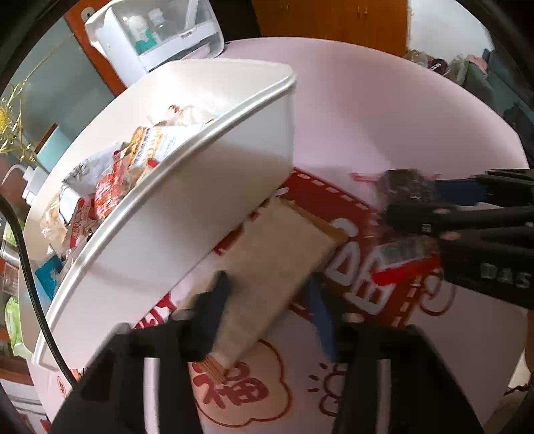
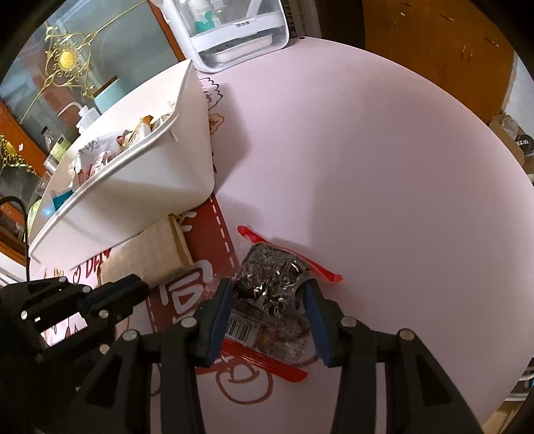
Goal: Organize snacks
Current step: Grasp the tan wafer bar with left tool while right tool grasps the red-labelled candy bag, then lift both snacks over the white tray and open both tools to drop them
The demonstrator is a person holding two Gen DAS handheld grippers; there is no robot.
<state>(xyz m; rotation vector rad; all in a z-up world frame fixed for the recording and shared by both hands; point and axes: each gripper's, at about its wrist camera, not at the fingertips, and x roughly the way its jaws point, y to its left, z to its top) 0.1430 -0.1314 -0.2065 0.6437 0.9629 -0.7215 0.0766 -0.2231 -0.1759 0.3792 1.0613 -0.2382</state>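
Observation:
A flat beige snack packet (image 1: pixel 267 263) lies tilted against the outer wall of the white bin (image 1: pixel 200 207), and my left gripper (image 1: pixel 267 310) is shut on its near end. In the right wrist view the same beige packet (image 2: pixel 150 253) sits beside the bin (image 2: pixel 150 193), with the left gripper (image 2: pixel 116 297) on it. My right gripper (image 2: pixel 267 307) is shut on a crumpled dark foil snack packet (image 2: pixel 267 283) with red edges, low over the pink table (image 2: pixel 367 167). In the left wrist view the right gripper (image 1: pixel 417 217) enters from the right. The bin holds several snack packets (image 1: pixel 113 187).
A red printed mat (image 1: pixel 333 200) lies under both packets. A white box with a clear lid (image 2: pixel 230 30) stands at the table's back edge behind the bin. A black cable (image 1: pixel 26 260) hangs at the left. The table's round edge curves along the right.

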